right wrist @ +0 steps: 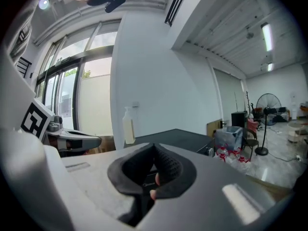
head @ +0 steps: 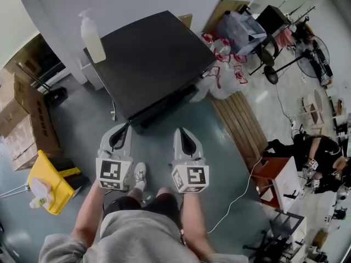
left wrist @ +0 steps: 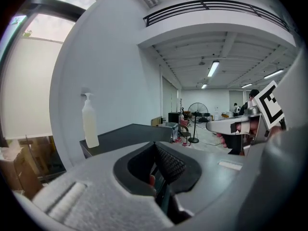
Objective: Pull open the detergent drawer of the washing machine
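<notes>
The washing machine (head: 151,59) is a black box seen from above, against the white wall; its flat top also shows in the left gripper view (left wrist: 130,131) and the right gripper view (right wrist: 178,136). Its front edge faces me, and I cannot make out the detergent drawer. My left gripper (head: 122,129) and right gripper (head: 184,131) are side by side just short of that front, touching nothing. In the left gripper's (left wrist: 155,146) own view its jaws meet with nothing between them. The right gripper (right wrist: 154,147) is shut and empty too.
A white pump bottle (head: 92,34) stands at the machine's back left corner. On the floor are a yellow sign (head: 46,182) and cardboard boxes (head: 24,119) to the left. To the right are a wooden pallet (head: 241,122), bagged bottles (head: 225,64), a white cable (head: 241,193) and a seated person (head: 318,152).
</notes>
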{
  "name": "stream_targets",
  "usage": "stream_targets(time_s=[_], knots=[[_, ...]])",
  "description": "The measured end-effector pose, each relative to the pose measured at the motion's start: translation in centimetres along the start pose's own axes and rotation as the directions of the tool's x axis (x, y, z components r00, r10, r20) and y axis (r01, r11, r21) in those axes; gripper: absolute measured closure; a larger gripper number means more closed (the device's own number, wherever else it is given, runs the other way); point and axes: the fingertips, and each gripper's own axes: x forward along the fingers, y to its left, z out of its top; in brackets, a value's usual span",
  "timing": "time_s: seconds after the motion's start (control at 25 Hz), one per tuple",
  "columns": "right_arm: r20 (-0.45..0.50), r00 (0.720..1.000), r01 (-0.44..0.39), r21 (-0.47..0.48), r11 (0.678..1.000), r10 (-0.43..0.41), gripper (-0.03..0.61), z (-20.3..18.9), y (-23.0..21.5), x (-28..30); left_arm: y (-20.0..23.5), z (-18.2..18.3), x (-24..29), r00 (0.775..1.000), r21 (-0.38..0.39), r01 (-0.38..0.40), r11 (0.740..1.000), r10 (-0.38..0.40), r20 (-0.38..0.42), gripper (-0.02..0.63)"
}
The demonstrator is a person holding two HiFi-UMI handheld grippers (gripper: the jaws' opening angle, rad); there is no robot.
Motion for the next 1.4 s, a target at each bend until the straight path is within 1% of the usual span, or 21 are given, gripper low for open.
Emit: stream_targets(time_s=[0.16, 0.32, 0.48, 0.56, 0.8, 0.92, 1.0, 1.12, 1.2, 1.24, 1.32, 1.4], knots=[[-0.034, 0.999, -0.019, 0.047, 0.999, 0.021, 0.574, -2.7, -0.2, 3.2, 1.0, -2.3, 2.4, 0.999, -0.006, 0.001, 1.000, -0.002, -0.037, 0.603], [-0.060, 0.997, -0.047, 0.124, 0.991, 0.055, 0.574, -6.3, -0.7, 6.2, 1.7, -5.4, 4.2, 0.997, -0.029, -0.017, 0.999, 0.015, -0.070, 0.603], [-0.071, 0.992, -0.084, 0.232, 0.969, 0.103, 0.575, -9.8, -1.2, 8.4, 1.5, -8.5, 5.3, 0.994, -0.044, -0.034, 0.998, 0.029, -0.107, 0.603], [-0.077, 0.989, -0.100, 0.270, 0.958, 0.125, 0.574, -11.5, -1.5, 9.1, 1.3, -10.0, 5.4, 0.992, -0.050, -0.044, 0.998, 0.038, -0.122, 0.603], [-0.084, 0.983, -0.134, 0.295, 0.946, 0.165, 0.575, -16.1, -2.0, 11.6, 1.7, -15.3, 5.6, 0.984, -0.082, -0.120, 0.989, 0.107, -0.145, 0.603], [-0.083, 0.978, -0.158, 0.296, 0.942, 0.190, 0.575, -18.0, -2.0, 12.5, 1.7, -17.1, 5.6, 0.978, -0.106, -0.151, 0.983, 0.133, -0.161, 0.603], [-0.071, 0.974, -0.183, 0.313, 0.932, 0.215, 0.575, -19.0, -1.8, 13.0, 1.7, -18.4, 5.5, 0.974, -0.111, -0.164, 0.980, 0.144, -0.172, 0.603], [-0.037, 0.964, -0.231, 0.366, 0.901, 0.263, 0.574, -20.0, -1.1, 13.4, 1.8, -20.5, 5.3, 0.968, -0.116, -0.185, 0.976, 0.160, -0.196, 0.603], [-0.009, 0.959, -0.253, 0.415, 0.874, 0.282, 0.574, -20.5, -0.7, 13.9, 2.0, -21.7, 5.2, 0.964, -0.121, -0.196, 0.973, 0.168, -0.207, 0.603], [0.006, 0.956, -0.266, 0.441, 0.857, 0.294, 0.540, -20.8, -0.6, 14.1, 2.2, -22.3, 5.1, 0.962, -0.124, -0.201, 0.972, 0.172, -0.212, 0.603], [0.045, 0.944, -0.305, 0.494, 0.814, 0.326, 0.530, -21.0, -0.2, 14.6, 2.3, -23.3, 5.1, 0.958, -0.131, -0.212, 0.969, 0.179, -0.226, 0.603], [0.087, 0.927, -0.350, 0.544, 0.763, 0.364, 0.413, -21.3, 0.1, 14.9, 2.3, -24.0, 5.2, 0.955, -0.133, -0.214, 0.968, 0.178, -0.236, 0.603]])
